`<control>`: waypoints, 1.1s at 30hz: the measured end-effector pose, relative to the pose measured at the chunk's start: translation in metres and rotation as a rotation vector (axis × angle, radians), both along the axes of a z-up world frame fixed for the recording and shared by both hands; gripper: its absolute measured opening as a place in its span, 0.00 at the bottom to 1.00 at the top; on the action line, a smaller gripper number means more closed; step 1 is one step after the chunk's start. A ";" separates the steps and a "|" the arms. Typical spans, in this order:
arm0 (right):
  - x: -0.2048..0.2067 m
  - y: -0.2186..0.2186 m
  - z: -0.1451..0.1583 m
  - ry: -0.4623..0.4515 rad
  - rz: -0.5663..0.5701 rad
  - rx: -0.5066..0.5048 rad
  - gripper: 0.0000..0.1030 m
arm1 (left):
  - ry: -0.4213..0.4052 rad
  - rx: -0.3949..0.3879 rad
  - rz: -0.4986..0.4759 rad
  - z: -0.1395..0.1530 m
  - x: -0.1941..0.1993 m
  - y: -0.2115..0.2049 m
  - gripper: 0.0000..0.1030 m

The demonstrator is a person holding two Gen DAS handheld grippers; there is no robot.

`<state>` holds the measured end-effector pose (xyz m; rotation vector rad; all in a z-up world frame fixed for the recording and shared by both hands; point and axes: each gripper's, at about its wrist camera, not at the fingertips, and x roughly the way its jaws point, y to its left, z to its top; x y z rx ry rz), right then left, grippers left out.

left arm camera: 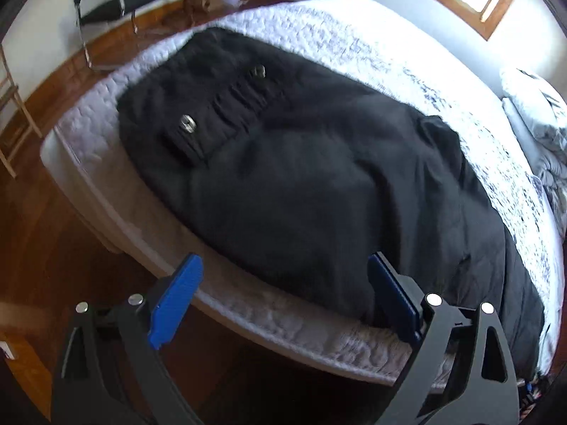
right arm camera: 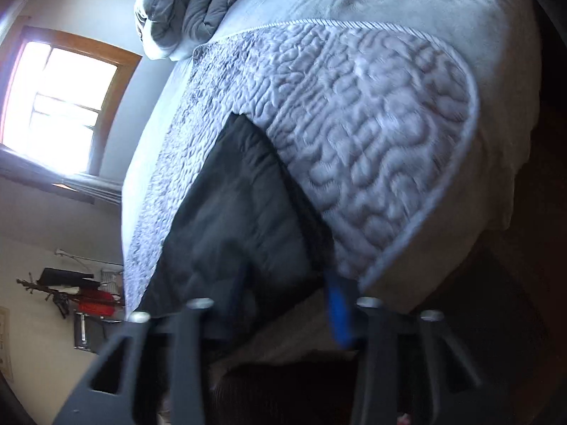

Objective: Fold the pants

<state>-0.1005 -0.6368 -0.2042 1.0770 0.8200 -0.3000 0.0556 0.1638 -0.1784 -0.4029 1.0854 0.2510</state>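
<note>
Both grippers hover at the near side of the bed: the left gripper [left arm camera: 283,297] has its blue-padded fingers [left arm camera: 175,297] spread wide with nothing between them, poised over the mattress edge just short of the cloth, while the right gripper [right arm camera: 287,304] is blurred and tipped sideways, its fingers set apart either side of the dark hem; whether they pinch anything I cannot tell, though they look open. Black pants [left arm camera: 301,177] lie spread flat on the quilted mattress pad [left arm camera: 354,46], running along the near edge of the bed [left arm camera: 88,173]. In the left wrist view the waistband end, marked by a gathered elastic panel and two metal buttons [left arm camera: 186,123], points away to the upper left, toward the corner of the bed, and the legs run down to the lower right; so the long axis lies diagonally across that view, roughly parallel to the mattress edge. In the right wrist view the leg end of the pants [right arm camera: 230,219] sits right before the fingers. By its soft folds and matt surface the fabric seems a thick, limp cotton or fleece: light enough to lift with one pinch, not slippery, not fragile, but sure to sag and drag between two holds. I judge the best grips to be at the edges, one at the waistband corner and one at the hem, taking both layers in a pinch so the cloth travels together.
</note>
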 end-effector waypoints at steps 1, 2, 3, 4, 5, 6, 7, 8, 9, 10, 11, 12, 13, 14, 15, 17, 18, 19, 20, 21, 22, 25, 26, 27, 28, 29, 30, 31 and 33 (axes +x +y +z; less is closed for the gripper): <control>0.008 -0.002 0.006 -0.002 0.009 -0.029 0.25 | 0.004 -0.010 0.008 -0.003 0.001 -0.001 0.91; 0.014 -0.006 0.011 -0.017 0.019 -0.045 0.21 | 0.009 -0.028 0.015 -0.006 0.004 -0.001 0.91; 0.021 -0.007 0.018 -0.035 0.032 -0.060 0.20 | 0.018 -0.041 0.025 -0.011 0.007 -0.001 0.91; 0.030 -0.009 0.029 -0.057 0.048 -0.087 0.18 | 0.029 -0.044 0.037 -0.014 0.009 -0.002 0.91; 0.036 -0.009 0.037 -0.075 0.061 -0.110 0.18 | 0.035 -0.045 0.044 -0.016 0.011 -0.003 0.91; 0.042 -0.008 0.047 -0.094 0.076 -0.138 0.18 | 0.041 -0.048 0.052 -0.019 0.013 -0.005 0.91; 0.050 -0.007 0.056 -0.106 0.094 -0.170 0.18 | 0.042 -0.049 0.058 -0.022 0.015 -0.007 0.91; 0.055 -0.007 0.059 -0.089 0.105 -0.185 0.18 | 0.043 -0.045 0.060 -0.025 0.016 -0.008 0.91; 0.057 -0.008 0.057 -0.069 0.114 -0.186 0.18 | 0.046 -0.037 0.061 -0.027 0.017 -0.010 0.91; 0.056 -0.008 0.054 -0.050 0.115 -0.182 0.18 | 0.048 -0.028 0.060 -0.028 0.018 -0.013 0.91; 0.054 -0.008 0.046 -0.015 0.112 -0.174 0.18 | 0.049 -0.019 0.060 -0.030 0.018 -0.014 0.91; 0.049 -0.008 0.037 0.017 0.113 -0.166 0.18 | 0.052 -0.016 0.062 -0.033 0.020 -0.013 0.91; 0.044 -0.008 0.025 0.059 0.116 -0.155 0.18 | 0.054 -0.011 0.061 -0.034 0.020 -0.013 0.91; 0.039 -0.008 0.018 0.077 0.116 -0.151 0.21 | 0.057 -0.008 0.058 -0.035 0.020 -0.014 0.91; 0.032 -0.008 0.011 0.087 0.113 -0.140 0.24 | 0.059 -0.007 0.055 -0.035 0.020 -0.014 0.91; 0.014 -0.009 0.003 0.062 0.092 -0.098 0.38 | 0.068 -0.013 0.048 -0.036 0.023 -0.016 0.91; 0.005 -0.011 0.002 0.046 0.074 -0.083 0.43 | 0.072 -0.016 0.048 -0.035 0.023 -0.016 0.91; -0.002 -0.011 0.003 0.031 0.061 -0.074 0.44 | 0.076 -0.017 0.049 -0.031 0.023 -0.015 0.91; -0.012 -0.010 0.003 0.008 0.051 -0.060 0.44 | 0.077 -0.014 0.051 -0.029 0.022 -0.014 0.91; -0.019 -0.010 0.002 -0.014 0.041 -0.040 0.45 | 0.071 -0.012 0.053 -0.025 0.019 -0.013 0.91; -0.025 -0.010 0.001 -0.033 0.036 -0.015 0.45 | 0.067 -0.010 0.057 -0.022 0.017 -0.012 0.91; -0.032 -0.002 -0.005 -0.036 0.047 0.001 0.45 | 0.062 -0.009 0.083 -0.017 0.005 -0.009 0.91; -0.032 0.001 -0.007 -0.040 0.055 -0.005 0.45 | 0.063 -0.011 0.095 -0.016 0.000 -0.006 0.91; -0.030 0.003 -0.009 -0.064 0.060 0.009 0.45 | 0.065 -0.013 0.105 -0.017 -0.002 -0.004 0.91; -0.028 0.006 -0.012 -0.094 0.053 0.034 0.46 | 0.067 -0.017 0.115 -0.017 -0.005 -0.002 0.91; -0.026 0.008 -0.014 -0.112 0.042 0.054 0.49 | 0.071 -0.020 0.125 -0.018 -0.008 0.001 0.91; -0.022 0.009 -0.016 -0.131 0.030 0.079 0.52 | 0.075 -0.022 0.131 -0.020 -0.010 0.004 0.91; -0.018 0.009 -0.019 -0.136 0.024 0.100 0.58 | 0.081 -0.025 0.139 -0.021 -0.012 0.006 0.91; -0.006 0.010 -0.028 -0.107 0.018 0.136 0.59 | 0.091 -0.038 0.153 -0.027 -0.013 0.016 0.91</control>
